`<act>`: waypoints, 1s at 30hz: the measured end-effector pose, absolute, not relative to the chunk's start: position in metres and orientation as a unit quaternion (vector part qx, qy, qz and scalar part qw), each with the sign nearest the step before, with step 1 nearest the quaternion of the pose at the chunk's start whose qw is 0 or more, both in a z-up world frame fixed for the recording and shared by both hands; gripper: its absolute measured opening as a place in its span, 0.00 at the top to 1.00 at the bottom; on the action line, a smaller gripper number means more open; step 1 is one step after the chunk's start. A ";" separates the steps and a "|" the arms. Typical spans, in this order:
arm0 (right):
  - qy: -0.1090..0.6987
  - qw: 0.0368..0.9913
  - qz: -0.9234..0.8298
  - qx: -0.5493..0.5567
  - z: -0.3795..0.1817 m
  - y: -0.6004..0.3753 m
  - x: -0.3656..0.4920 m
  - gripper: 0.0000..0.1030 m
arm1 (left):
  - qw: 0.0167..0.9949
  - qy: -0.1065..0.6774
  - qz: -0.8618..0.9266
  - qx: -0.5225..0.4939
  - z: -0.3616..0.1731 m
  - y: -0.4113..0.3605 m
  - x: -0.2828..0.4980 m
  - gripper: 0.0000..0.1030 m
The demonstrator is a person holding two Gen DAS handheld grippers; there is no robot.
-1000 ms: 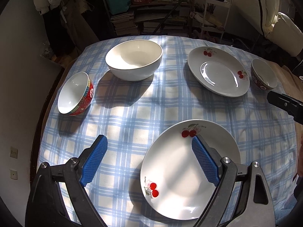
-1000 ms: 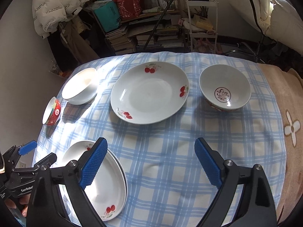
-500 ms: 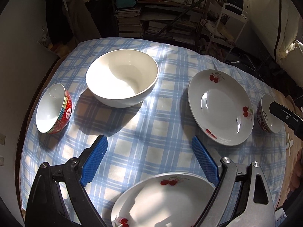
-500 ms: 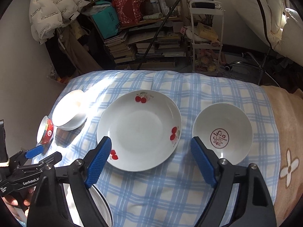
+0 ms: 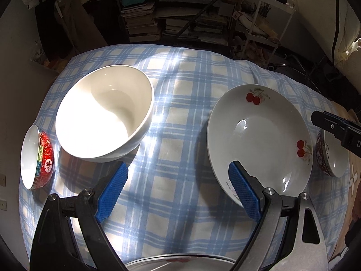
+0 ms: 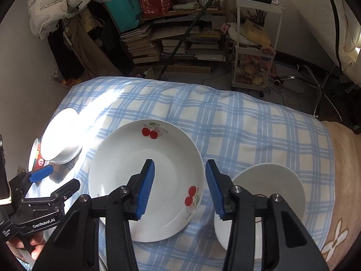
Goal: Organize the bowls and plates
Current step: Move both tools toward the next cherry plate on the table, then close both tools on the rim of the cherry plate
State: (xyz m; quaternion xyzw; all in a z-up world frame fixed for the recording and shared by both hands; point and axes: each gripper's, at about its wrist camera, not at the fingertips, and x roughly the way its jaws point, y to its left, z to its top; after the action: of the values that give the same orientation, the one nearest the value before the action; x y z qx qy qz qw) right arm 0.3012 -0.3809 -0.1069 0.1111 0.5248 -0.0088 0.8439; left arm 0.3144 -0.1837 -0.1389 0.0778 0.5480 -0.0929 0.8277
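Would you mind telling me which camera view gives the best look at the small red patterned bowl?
The left wrist view shows the small red bowl best: whole at the table's left edge, its white inside, red patterned wall and a character in a white circle all visible. In the right wrist view only a sliver shows, mostly hidden behind the large white bowl.

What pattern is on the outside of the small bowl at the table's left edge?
Red, with a multicoloured key-pattern band and a white character medallion on the small bowl; clearest in the left wrist view.
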 end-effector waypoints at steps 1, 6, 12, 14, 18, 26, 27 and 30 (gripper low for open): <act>0.525 0.843 -0.010 0.113 -0.112 -0.382 0.302 0.65 | 0.826 0.551 -0.095 0.078 -0.141 -0.185 0.317 0.13; 0.532 0.838 -0.004 0.121 -0.130 -0.384 0.308 0.71 | 0.815 0.563 -0.113 0.075 -0.151 -0.195 0.325 0.13; 0.549 0.828 -0.002 0.116 -0.141 -0.380 0.315 0.83 | 0.797 0.586 -0.131 0.055 -0.166 -0.205 0.331 0.33; 0.548 0.828 -0.009 0.118 -0.143 -0.381 0.316 0.85 | 0.786 0.600 -0.144 0.041 -0.172 -0.207 0.333 0.44; 0.530 0.841 -0.010 0.107 -0.136 -0.380 0.314 0.85 | 0.788 0.600 -0.134 0.038 -0.177 -0.206 0.335 0.45; 0.526 0.844 -0.033 0.104 -0.135 -0.391 0.315 0.85 | 0.789 0.600 -0.120 0.051 -0.181 -0.204 0.336 0.45; 0.526 0.843 -0.035 0.105 -0.135 -0.392 0.315 0.85 | 0.790 0.599 -0.121 0.051 -0.181 -0.205 0.336 0.45; 0.534 0.838 -0.037 0.106 -0.140 -0.395 0.316 0.85 | 0.792 0.596 -0.121 0.052 -0.183 -0.209 0.338 0.45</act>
State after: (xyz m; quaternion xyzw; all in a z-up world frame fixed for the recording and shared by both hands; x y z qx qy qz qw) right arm 0.3162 -0.3948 -0.1396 0.1061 0.5338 -0.0374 0.8381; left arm 0.3381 -0.2089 -0.1826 0.0517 0.5957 -0.1215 0.7923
